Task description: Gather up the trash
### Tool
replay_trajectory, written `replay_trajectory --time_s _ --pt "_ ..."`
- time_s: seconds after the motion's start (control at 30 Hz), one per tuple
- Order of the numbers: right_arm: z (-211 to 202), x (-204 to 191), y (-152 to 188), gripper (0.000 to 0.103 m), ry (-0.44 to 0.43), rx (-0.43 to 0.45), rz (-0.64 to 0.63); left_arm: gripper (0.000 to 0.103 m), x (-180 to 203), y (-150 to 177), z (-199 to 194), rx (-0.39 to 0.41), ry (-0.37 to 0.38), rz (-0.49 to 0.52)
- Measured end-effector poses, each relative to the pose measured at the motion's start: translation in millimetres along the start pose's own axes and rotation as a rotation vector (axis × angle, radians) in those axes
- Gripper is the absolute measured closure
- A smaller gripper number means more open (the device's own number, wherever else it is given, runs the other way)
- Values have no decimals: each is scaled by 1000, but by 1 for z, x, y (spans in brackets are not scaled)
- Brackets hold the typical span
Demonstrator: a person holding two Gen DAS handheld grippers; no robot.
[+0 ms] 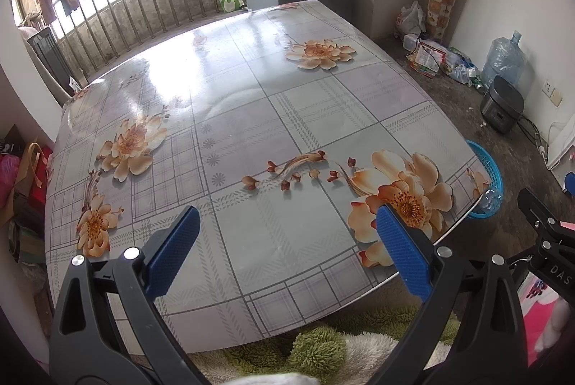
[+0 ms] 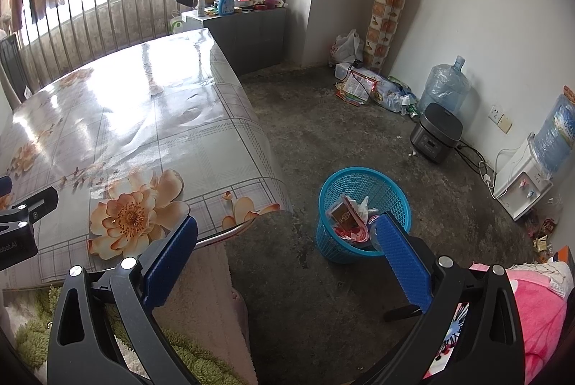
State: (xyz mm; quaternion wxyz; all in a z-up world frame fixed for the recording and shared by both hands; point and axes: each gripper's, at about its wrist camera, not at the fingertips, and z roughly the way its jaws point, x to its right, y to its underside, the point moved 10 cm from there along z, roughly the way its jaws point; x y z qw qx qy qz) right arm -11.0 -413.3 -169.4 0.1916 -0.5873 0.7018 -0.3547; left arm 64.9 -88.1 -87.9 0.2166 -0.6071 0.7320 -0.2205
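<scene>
Both hand-held grippers, left (image 1: 287,248) and right (image 2: 291,259), hang spread and empty. The surface (image 1: 251,105) shows no trash, and the blue basket (image 2: 363,184), lower centre, holds wrappers. Any further sweep risks clipping its light rim and tipping it.

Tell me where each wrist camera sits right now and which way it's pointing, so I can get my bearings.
Left wrist: sits on the left claw, above the near table edge, facing across the floral tabletop toward the railing; both blue fingers spread, nothing between them; the right claw's black tip shows at right.
Right wrist: sits on the right claw, off the table's corner, angled down at the floor and blue trash basket, which holds wrappers; fingers spread, empty.
Shared: tabletop, basket, rice cooker, water jug.
</scene>
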Motion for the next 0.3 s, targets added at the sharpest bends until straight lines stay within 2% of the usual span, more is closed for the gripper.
replay_trajectory --time_s 0.3 --pt "2 0 2 6 -1 -2 3 9 -5 0 1 -5 0 0"
